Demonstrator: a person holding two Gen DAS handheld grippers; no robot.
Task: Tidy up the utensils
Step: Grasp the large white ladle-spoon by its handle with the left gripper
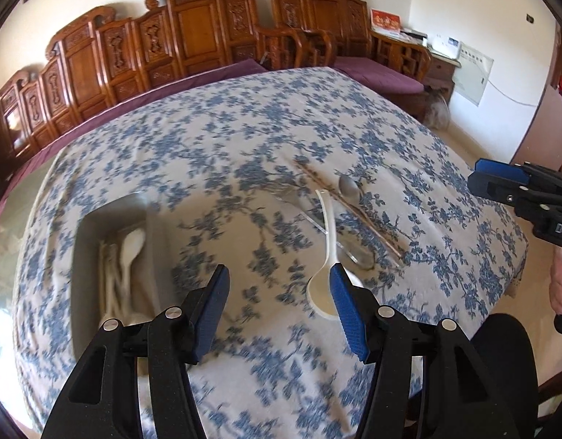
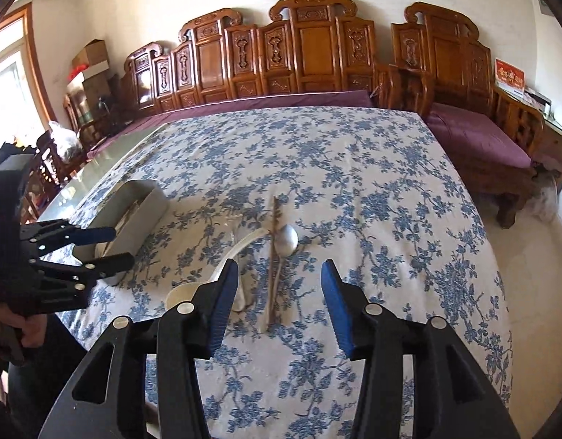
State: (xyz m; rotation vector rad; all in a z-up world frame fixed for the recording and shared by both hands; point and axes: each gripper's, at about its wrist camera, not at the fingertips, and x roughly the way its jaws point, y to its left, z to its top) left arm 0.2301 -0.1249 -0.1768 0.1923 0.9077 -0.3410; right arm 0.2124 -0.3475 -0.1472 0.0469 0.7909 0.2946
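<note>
Hovering over loose utensils, both claws open and empty

Left claw hangs with its jaws parted about halfway and nothing between them; the white plastic spoon lies just right of its centre, bowl nearest the claw and partly behind the right pad, handle running away toward the far side. Right claw is likewise half open and holds nothing; the pair of chopsticks lies between its jaws, lengthwise near to far, with the metal spoon touching them on the right at the far end. Grey organizer tray, already holding white spoons, sits on the worktop to the left, nearer the left claw. My guess: the white spoon is the left claw's pick.
</note>
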